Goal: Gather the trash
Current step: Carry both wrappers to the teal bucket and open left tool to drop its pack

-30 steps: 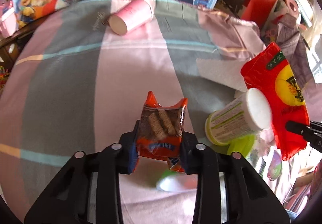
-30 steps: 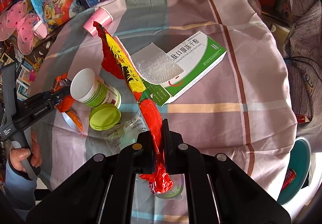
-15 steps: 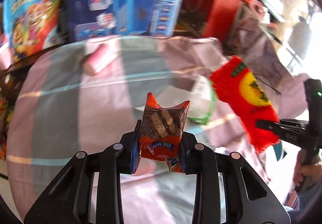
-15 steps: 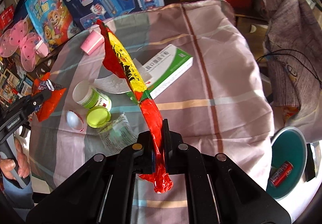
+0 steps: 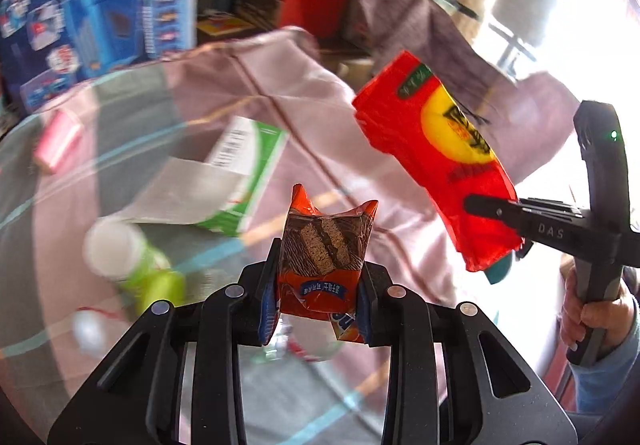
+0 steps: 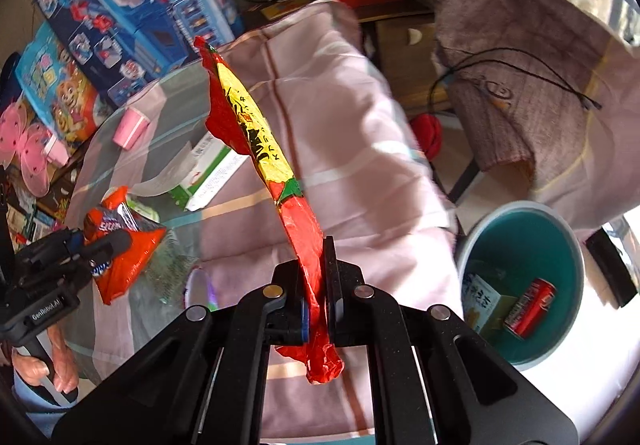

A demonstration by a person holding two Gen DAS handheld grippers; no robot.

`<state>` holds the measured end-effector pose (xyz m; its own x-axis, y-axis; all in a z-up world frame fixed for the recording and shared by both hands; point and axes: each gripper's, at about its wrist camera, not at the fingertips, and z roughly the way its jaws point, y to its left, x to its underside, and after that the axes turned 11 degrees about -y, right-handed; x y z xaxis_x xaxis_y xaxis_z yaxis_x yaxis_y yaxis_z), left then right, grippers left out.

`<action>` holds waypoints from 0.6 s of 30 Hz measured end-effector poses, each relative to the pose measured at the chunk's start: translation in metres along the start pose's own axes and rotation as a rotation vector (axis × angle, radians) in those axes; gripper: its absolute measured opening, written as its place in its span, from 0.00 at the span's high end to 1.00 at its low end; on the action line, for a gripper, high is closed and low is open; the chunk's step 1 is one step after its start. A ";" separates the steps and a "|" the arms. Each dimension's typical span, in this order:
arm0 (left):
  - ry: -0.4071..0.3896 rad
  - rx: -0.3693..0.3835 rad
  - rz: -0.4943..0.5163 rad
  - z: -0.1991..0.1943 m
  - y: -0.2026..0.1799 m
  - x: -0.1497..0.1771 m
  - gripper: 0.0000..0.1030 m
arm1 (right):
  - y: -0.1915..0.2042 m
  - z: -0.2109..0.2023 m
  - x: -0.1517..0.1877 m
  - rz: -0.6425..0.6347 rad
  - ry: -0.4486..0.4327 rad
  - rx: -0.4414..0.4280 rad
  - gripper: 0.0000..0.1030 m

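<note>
My left claw (image 5: 320,281) is clamped on an orange wafer packet (image 5: 325,253), held upright above the tabletop (image 5: 304,117); through its clear window brown wafers show. My right claw (image 6: 316,285) is pinched flat on the lower end of a long red-and-yellow snack bag (image 6: 260,141), which rises edge-on from the jaws and is likewise off the cloth. Below and to the right of that claw, on the floor, stands a teal bin (image 6: 560,245) holding a red can (image 6: 530,307) and a small carton (image 6: 482,301). On the checked pink-and-grey cloth of the tabletop, near to far: a clear crumpled wrapper (image 6: 176,265), a green-and-white cup (image 5: 128,265) lying on its side, blurred, a green-and-white medicine box (image 6: 208,177) with a pale sheet (image 5: 180,189) partly over it, and a pink paper cup (image 6: 130,127) on its side near the far edge. Beyond the tabletop lean blue toy boxes (image 6: 132,9)
</note>
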<state>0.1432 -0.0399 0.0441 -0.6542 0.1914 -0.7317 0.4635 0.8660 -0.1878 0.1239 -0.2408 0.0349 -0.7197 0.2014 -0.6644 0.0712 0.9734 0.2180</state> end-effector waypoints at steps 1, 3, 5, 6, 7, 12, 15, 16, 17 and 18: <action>0.010 0.014 0.012 0.007 -0.010 0.000 0.69 | -0.007 -0.003 0.002 0.009 -0.002 0.006 0.94; 0.028 0.046 0.041 0.020 -0.032 0.000 0.69 | -0.027 -0.007 0.005 0.039 -0.006 0.023 0.94; 0.044 0.067 0.065 0.031 -0.050 0.000 0.69 | -0.049 -0.013 0.009 0.073 -0.012 0.046 0.94; 0.051 0.080 0.079 0.036 -0.060 -0.001 0.69 | -0.059 -0.017 0.011 0.087 -0.015 0.054 0.94; 0.061 0.096 0.098 0.043 -0.072 -0.001 0.69 | -0.070 -0.020 0.013 0.105 -0.019 0.066 0.94; 0.105 0.169 0.172 0.073 -0.129 0.000 0.69 | -0.129 -0.039 0.025 0.188 -0.037 0.131 0.94; 0.135 0.204 0.204 0.088 -0.159 0.002 0.69 | -0.161 -0.048 0.033 0.235 -0.041 0.166 0.94; 0.145 0.214 0.218 0.095 -0.171 0.003 0.69 | -0.173 -0.050 0.037 0.250 -0.041 0.179 0.94; 0.153 0.222 0.230 0.101 -0.181 0.004 0.68 | -0.183 -0.052 0.041 0.263 -0.039 0.191 0.94; 0.161 0.229 0.239 0.107 -0.190 0.005 0.68 | -0.191 -0.052 0.044 0.272 -0.036 0.198 0.94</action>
<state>0.1155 -0.2530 0.0058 -0.5886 0.4622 -0.6633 0.7247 0.6653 -0.1795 0.0427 -0.4238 0.0017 -0.6314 0.4574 -0.6262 0.3930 0.8849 0.2500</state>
